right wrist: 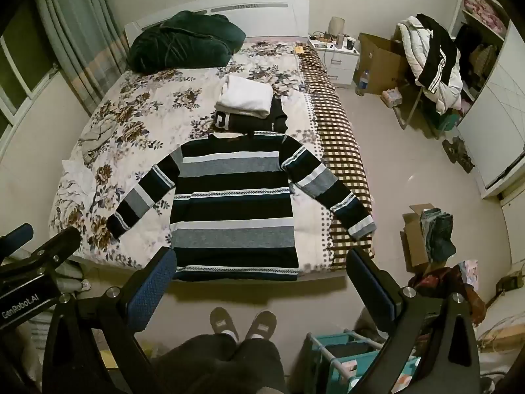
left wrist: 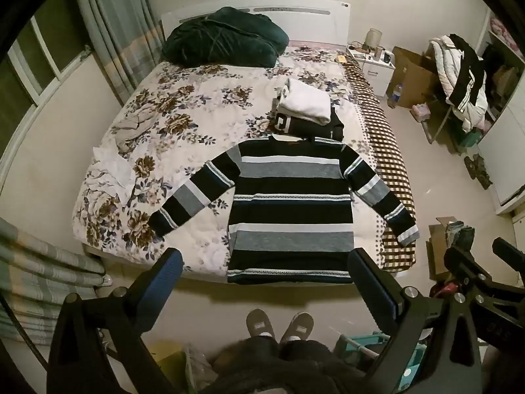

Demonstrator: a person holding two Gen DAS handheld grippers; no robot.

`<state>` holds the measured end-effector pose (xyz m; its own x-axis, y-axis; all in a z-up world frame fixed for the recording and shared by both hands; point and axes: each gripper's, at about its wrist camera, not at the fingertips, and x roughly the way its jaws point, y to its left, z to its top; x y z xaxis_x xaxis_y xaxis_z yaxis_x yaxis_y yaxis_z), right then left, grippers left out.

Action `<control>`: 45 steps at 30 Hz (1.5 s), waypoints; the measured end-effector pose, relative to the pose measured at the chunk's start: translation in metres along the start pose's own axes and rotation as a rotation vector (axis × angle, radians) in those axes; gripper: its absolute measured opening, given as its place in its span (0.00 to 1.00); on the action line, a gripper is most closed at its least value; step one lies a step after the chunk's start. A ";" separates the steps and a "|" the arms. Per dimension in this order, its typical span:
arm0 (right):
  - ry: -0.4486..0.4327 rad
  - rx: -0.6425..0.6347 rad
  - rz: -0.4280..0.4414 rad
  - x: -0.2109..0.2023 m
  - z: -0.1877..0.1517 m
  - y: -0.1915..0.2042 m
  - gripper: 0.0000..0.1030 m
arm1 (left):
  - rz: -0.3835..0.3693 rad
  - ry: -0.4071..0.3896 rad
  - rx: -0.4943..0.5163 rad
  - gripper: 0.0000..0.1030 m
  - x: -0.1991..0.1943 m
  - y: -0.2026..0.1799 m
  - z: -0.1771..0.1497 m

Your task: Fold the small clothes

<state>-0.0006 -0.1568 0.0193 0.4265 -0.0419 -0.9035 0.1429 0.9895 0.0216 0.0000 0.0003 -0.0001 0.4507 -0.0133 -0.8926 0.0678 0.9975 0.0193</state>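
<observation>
Striped sweater (left wrist: 290,210) spread flat at foot edge of bed (left wrist: 183,111), sleeves out; folded white and black stack (left wrist: 306,113) just beyond its collar; left gripper (left wrist: 265,274) and right gripper (right wrist: 262,274) wide apart, empty, above that edge

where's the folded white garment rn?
In both views the folded white garment tops a black folded one mid-bed, just beyond the striped sweater's collar.

"GenRobot.AI" on left hand-held gripper (right wrist: 19,239) body.
</observation>
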 end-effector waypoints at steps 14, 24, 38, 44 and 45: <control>-0.002 0.000 0.001 -0.001 0.000 0.000 1.00 | 0.010 -0.003 0.005 1.00 0.000 0.000 0.000; -0.005 -0.003 -0.002 -0.003 0.001 0.002 1.00 | 0.012 -0.007 0.005 1.00 0.000 0.000 0.000; -0.007 -0.005 -0.005 -0.004 0.002 0.003 1.00 | 0.009 -0.010 0.003 1.00 0.000 0.000 0.000; -0.009 -0.007 -0.008 -0.005 0.003 0.003 1.00 | 0.007 -0.012 0.003 1.00 0.000 -0.001 0.000; -0.009 -0.006 -0.007 -0.005 0.003 0.003 1.00 | 0.007 -0.012 0.003 1.00 0.000 0.000 0.000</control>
<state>0.0002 -0.1544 0.0255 0.4337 -0.0503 -0.8996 0.1409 0.9899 0.0126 -0.0001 -0.0002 -0.0001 0.4621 -0.0070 -0.8868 0.0671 0.9974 0.0271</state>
